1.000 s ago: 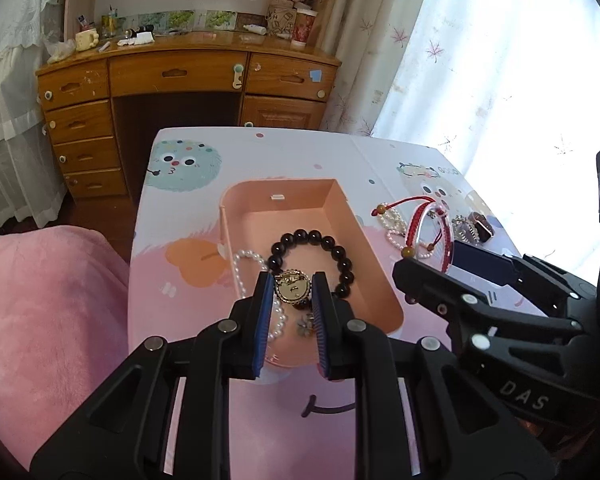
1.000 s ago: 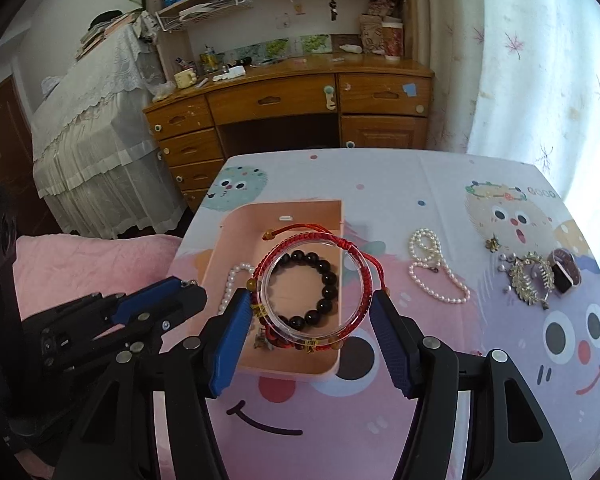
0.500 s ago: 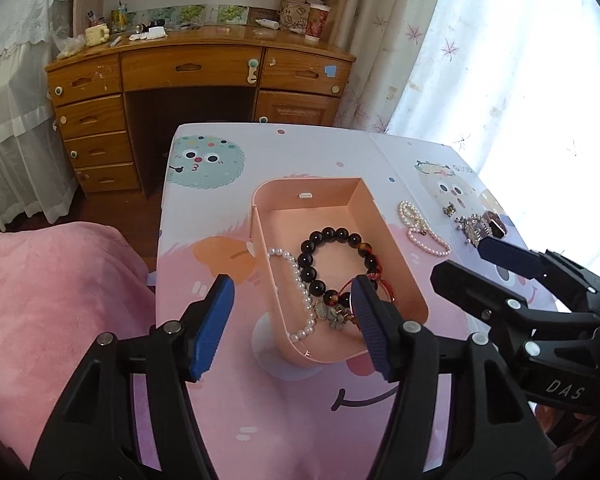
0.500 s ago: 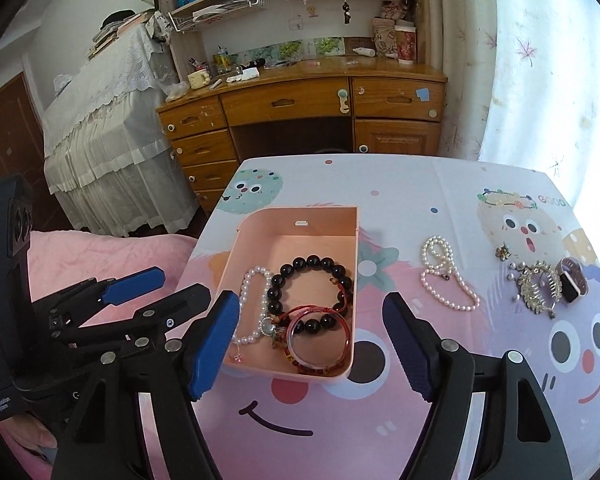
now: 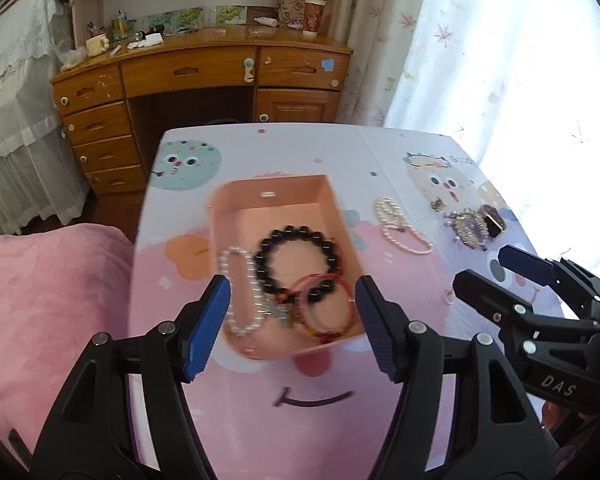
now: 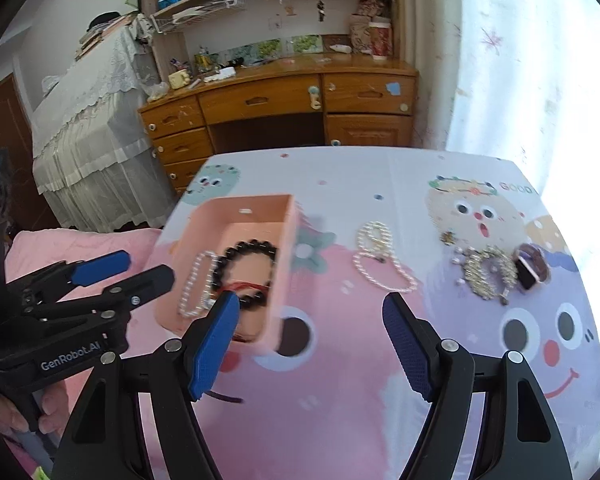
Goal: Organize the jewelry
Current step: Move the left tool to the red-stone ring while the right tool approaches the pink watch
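Note:
A pink open box [image 5: 260, 200] [image 6: 284, 248] sits on the cartoon tablecloth. In it lie a black bead bracelet [image 5: 296, 258] [image 6: 246, 258], a white pearl bracelet [image 5: 240, 292] [image 6: 196, 284] and a red cord bracelet with a clear bangle [image 5: 326, 308]. A pearl necklace [image 5: 402, 228] [image 6: 380, 260], a sparkly brooch [image 5: 468, 228] [image 6: 488, 272] and a dark watch [image 5: 492, 216] [image 6: 532, 266] lie on the cloth to the right. My left gripper [image 5: 292, 324] is open and empty above the box's near end. My right gripper [image 6: 310, 344] is open and empty, right of the box.
A wooden desk with drawers [image 5: 204, 80] stands beyond the table. A pink blanket [image 5: 48, 300] lies left of the table. A curtained window [image 5: 500, 60] is at the right. A small charm [image 6: 446, 238] lies by the brooch.
Both grippers opened and dropped their pieces into the box: the left its gold charm, the right the red bracelet and bangle. Both then drew back; the right shifted rightward.

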{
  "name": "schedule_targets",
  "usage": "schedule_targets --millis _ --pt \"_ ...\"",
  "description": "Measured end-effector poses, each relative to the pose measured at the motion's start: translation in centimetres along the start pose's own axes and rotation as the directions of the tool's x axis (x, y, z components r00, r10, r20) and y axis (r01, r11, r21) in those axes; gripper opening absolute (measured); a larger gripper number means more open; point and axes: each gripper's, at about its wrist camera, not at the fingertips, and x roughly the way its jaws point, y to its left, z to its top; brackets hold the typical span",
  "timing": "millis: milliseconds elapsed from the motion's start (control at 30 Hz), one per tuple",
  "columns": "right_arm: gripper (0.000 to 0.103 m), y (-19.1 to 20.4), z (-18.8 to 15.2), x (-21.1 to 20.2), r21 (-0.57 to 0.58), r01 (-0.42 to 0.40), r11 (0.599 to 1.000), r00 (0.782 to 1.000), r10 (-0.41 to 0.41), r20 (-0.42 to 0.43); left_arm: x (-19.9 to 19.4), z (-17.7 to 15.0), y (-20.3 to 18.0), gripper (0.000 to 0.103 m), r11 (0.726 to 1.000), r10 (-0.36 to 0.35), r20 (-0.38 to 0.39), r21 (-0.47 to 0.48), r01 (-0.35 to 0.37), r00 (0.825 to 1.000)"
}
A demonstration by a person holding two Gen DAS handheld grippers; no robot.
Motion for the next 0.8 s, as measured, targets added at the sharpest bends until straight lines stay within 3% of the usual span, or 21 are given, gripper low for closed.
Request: schedule_targets --millis 233,367,467,633,800 --pt "0.077 -10.5 -0.3 -1.5 0.057 0.008 0.998 1.0 -0.007 -0.024 1.1 -0.1 -8.4 0.064 1.0 -0.017 -0.02 0.011 0.018 1.0" --pt "0.077 -16.2 -0.3 -2.5 0.079 0.014 0.997 0.999 -0.012 -0.03 2.3 0.0 -12.5 0.064 0.999 0.035 -0.031 0.01 -0.035 0.999" --pt "0.079 -20.4 0.0 -2.9 0.109 0.003 0.994 1.0 0.0 -0.031 3.3 0.0 -15.0 0.064 1.0 0.025 -0.051 -0.008 -0.025 0.998" --pt "0.081 -25.5 1.1 -2.4 0.132 -0.005 0.991 0.999 0.011 -0.047 5.5 -0.4 -18.4 0.064 0.999 0.025 -0.089 -0.024 -0.027 0.996" --pt "0.081 -29.1 2.2 -0.9 0.085 0.012 0.996 0.998 -0.007 -0.066 7.8 -1.5 -20.8 0.063 0.999 0.043 -0.136 -0.015 -0.045 0.99"
